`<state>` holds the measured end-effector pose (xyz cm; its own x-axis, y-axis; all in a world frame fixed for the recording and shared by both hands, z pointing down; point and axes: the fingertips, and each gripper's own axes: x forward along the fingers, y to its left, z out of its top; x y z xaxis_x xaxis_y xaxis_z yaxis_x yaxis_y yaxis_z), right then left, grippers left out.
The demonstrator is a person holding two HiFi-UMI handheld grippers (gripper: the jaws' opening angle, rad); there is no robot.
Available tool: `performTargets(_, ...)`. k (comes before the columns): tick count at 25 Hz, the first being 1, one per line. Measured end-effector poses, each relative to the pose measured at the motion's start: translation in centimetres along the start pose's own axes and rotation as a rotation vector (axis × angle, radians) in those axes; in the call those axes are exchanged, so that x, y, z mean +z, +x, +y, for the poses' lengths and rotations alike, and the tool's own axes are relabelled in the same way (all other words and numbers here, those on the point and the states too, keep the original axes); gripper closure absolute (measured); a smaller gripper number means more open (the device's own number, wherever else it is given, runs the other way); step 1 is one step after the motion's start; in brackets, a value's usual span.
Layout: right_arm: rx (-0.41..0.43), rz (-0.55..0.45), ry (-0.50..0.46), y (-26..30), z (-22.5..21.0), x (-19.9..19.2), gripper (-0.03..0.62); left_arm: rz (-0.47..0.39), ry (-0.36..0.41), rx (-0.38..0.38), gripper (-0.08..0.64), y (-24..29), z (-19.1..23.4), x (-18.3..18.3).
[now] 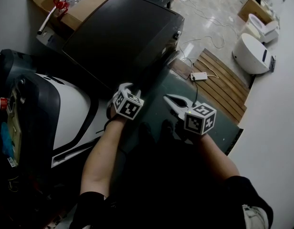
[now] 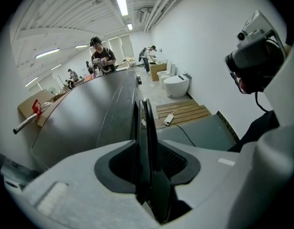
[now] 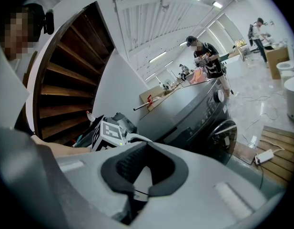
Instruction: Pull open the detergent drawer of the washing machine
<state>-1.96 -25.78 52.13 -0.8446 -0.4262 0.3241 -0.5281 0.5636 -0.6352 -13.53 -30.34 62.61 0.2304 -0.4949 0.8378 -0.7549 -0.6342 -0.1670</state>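
Drawer [image 2: 142, 123] front is seen as a thin dark edge at the top front corner of the washer [image 1: 123, 37]. It is clamped between the jaws of the left tool [image 1: 122, 88], with one pad on each side. It does not look pulled out yet, so the pull is judged to be the step in hand. The grip should be kept tight, so that the thin edge is not let slip. The drawer should be pulled straight out, away from the washer front and toward the person, slowly and evenly. It should not be twisted or lifted, or it may get stuck or pop out of the jaws. The left tool is tipped down quite a lot, so care is needed that the pull is made level. The right tool [image 1: 173, 100] is held off to the side, near the washer but not touching it, with its jaws together and nothing in them. It is best left there, out of the way.
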Motion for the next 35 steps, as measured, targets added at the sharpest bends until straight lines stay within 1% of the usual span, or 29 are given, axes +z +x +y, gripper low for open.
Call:
performTargets(4,0.010,0.008,0.003,0.2,0.1,-0.1,0.589,0.002,0.010,0.019,0.422,0.2,-0.1,0.0)
performTargets(7,0.018,0.012,0.004,0.3,0.0,-0.2,0.589,-0.006,-0.014,0.014,0.433,0.2,-0.2,0.1)
performTargets(10,0.025,0.014,0.008,0.2,0.0,-0.3,0.589,-0.017,-0.035,-0.015,0.471,0.1,-1.3,0.2)
performTargets(11,0.028,0.015,0.009,0.1,0.0,-0.3,0.589,-0.019,-0.037,-0.020,0.474,0.1,-1.8,0.2)
performTargets(15,0.039,0.020,0.004,-0.7,-0.2,-0.3,0.589,-0.030,-0.049,-0.001,0.477,0.1,-2.6,0.2)
performTargets(17,0.041,0.024,0.000,-1.2,-0.5,-0.3,0.589,-0.007,-0.053,0.010,0.475,0.1,-2.4,-0.3)
performTargets(19,0.043,0.028,-0.003,-1.9,-0.9,-0.3,0.589,0.038,-0.046,0.020,0.433,0.3,-2.4,-1.2)
performTargets(22,0.049,0.036,-0.003,-2.9,-1.5,-0.3,0.589,0.082,-0.041,0.022,0.436,0.6,-2.9,-2.2)
performTargets(26,0.066,0.056,-0.007,-3.8,-2.0,-0.7,0.589,0.080,-0.071,0.046,0.437,0.6,-3.2,-2.2)
performTargets(30,0.087,0.085,-0.016,-4.1,-2.5,-1.5,0.589,0.074,-0.089,0.057,0.492,0.6,-3.3,-2.2)
performTargets(33,0.091,0.111,-0.019,-4.3,-2.8,-2.6,0.589,0.065,-0.082,0.058,0.492,0.5,-3.7,-2.1)
performTargets(35,0.089,0.120,-0.015,-4.5,-2.7,-3.1,0.589,0.057,-0.085,0.045,0.492,0.4,-4.3,-2.0)
